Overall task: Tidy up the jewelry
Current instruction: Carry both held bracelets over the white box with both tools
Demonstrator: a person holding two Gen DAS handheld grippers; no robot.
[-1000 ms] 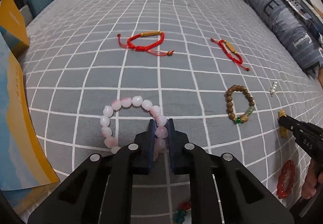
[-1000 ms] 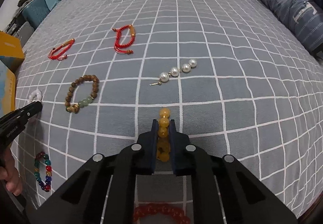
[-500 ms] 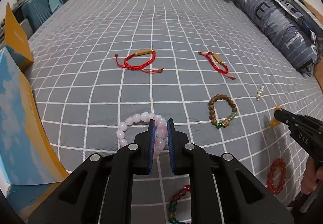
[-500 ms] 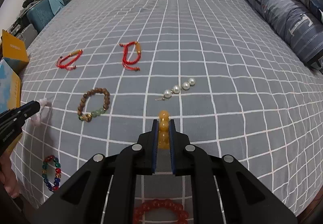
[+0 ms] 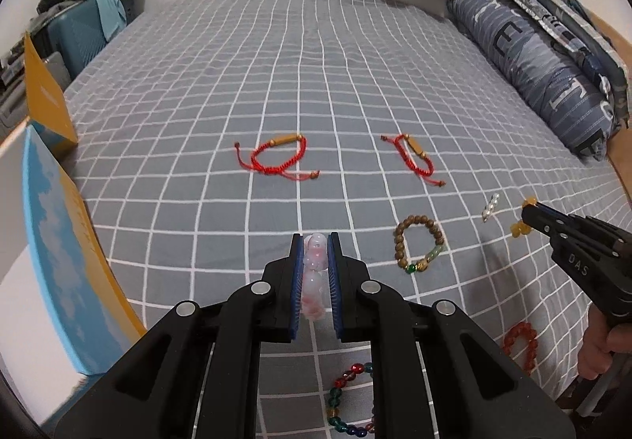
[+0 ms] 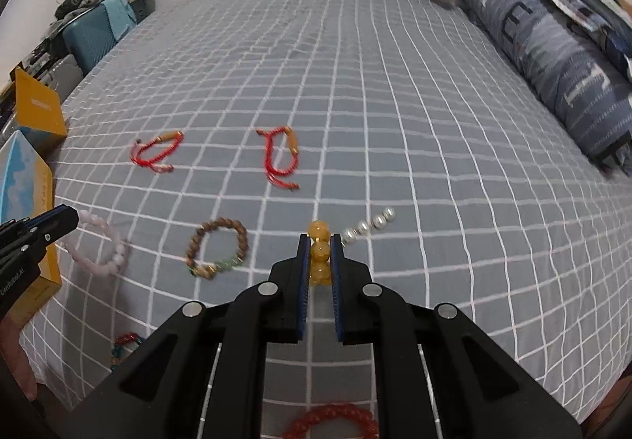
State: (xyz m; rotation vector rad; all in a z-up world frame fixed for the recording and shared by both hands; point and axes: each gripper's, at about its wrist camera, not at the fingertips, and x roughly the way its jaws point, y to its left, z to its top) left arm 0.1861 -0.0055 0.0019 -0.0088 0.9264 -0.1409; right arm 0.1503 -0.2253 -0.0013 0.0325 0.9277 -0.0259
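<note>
Pink round-bead bracelet point(image 5: 314, 279) hangs clamped in my left gripper point(image 5: 315, 245); my right gripper point(image 6: 320, 241) pinches one amber bead bracelet point(image 6: 319, 253). Two red cord bracelets point(image 5: 276, 158) lie at twelve o'clock on the grey checked bedspread point(image 5: 316, 63).

Both the pink bracelet point(image 5: 314, 277) and the amber bracelet point(image 6: 320, 253) have been lifted off the bedspread point(image 5: 316, 83).

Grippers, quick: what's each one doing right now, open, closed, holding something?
Left gripper: closed on the pink bead bracelet, lifted off the bed.
Right gripper: closed on the amber bead bracelet.
</note>
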